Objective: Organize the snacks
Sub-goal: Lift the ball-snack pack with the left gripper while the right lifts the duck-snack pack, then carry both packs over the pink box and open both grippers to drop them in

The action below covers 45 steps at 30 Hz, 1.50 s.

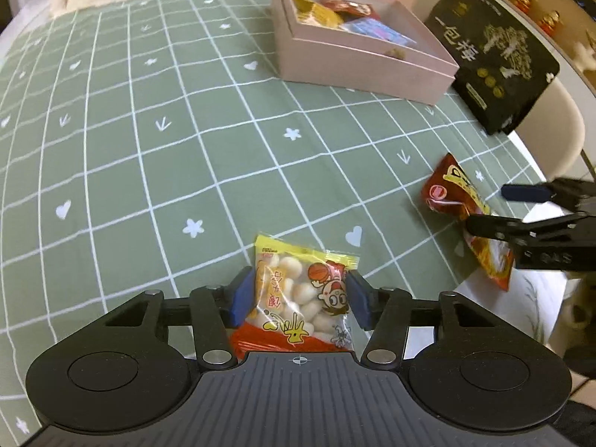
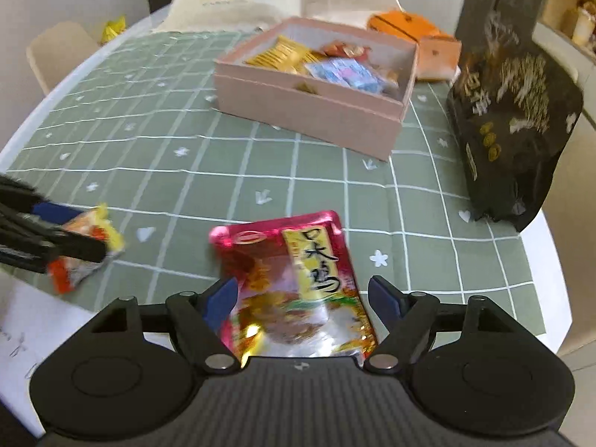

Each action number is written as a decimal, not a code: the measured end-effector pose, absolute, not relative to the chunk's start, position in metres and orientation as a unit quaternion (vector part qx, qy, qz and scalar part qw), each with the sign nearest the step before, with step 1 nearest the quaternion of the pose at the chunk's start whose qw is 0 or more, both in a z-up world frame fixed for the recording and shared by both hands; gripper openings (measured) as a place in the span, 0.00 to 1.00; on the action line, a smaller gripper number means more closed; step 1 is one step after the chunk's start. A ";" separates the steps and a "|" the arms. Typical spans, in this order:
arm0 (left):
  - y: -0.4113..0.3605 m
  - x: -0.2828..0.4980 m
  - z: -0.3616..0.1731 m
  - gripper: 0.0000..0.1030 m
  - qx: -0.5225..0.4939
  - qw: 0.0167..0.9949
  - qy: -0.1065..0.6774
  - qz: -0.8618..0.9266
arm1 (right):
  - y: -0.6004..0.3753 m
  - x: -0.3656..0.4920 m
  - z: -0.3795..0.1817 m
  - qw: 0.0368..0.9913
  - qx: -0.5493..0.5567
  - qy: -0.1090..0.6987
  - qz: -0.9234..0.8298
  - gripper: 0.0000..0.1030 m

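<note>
Green checked tablecloth, beige chair

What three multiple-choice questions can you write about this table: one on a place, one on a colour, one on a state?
1. Where is the large black bag?
A. Inside the pink box
B. Beside the pink box, near the table's edge
C. Under the cloth

2. What colour is the cloth?
A. Green with white lines
B. Plain blue
C. Red with black dots

3. In what state is the pink box?
A. Closed with a lid
B. Open and empty
C. Open, with snacks inside

Answers:
1. B, as the bag stands next to the box where the cloth ends.
2. A, as white grid lines cross the green fabric.
3. C, as several wrapped packets show over its rim and no lid covers it.
</note>
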<state>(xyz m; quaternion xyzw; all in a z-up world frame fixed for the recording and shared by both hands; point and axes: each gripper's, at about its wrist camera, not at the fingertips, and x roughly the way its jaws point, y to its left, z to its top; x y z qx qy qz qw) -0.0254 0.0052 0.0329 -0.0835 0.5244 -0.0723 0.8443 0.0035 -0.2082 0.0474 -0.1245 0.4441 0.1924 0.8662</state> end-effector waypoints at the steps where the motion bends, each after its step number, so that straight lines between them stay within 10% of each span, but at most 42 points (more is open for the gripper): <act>1: 0.005 -0.026 0.033 0.56 -0.087 0.844 0.524 -0.068 | -0.210 0.009 0.043 0.864 -0.112 0.452 0.192 0.76; 9: -0.006 -0.027 0.031 0.57 -0.063 0.851 0.517 -0.062 | -0.202 0.026 0.024 0.847 -0.060 0.483 0.213 0.99; 32: -0.009 -0.036 0.031 0.59 -0.046 0.866 0.492 -0.073 | -0.170 0.031 0.020 0.852 -0.008 0.522 0.026 0.99; 39: -0.007 -0.038 0.029 0.59 -0.049 0.870 0.485 -0.078 | -0.197 0.014 0.031 0.854 -0.012 0.512 0.087 0.73; 45: -0.008 -0.039 0.028 0.59 -0.038 0.871 0.484 -0.080 | -0.197 -0.004 0.066 0.880 -0.041 0.457 0.120 0.28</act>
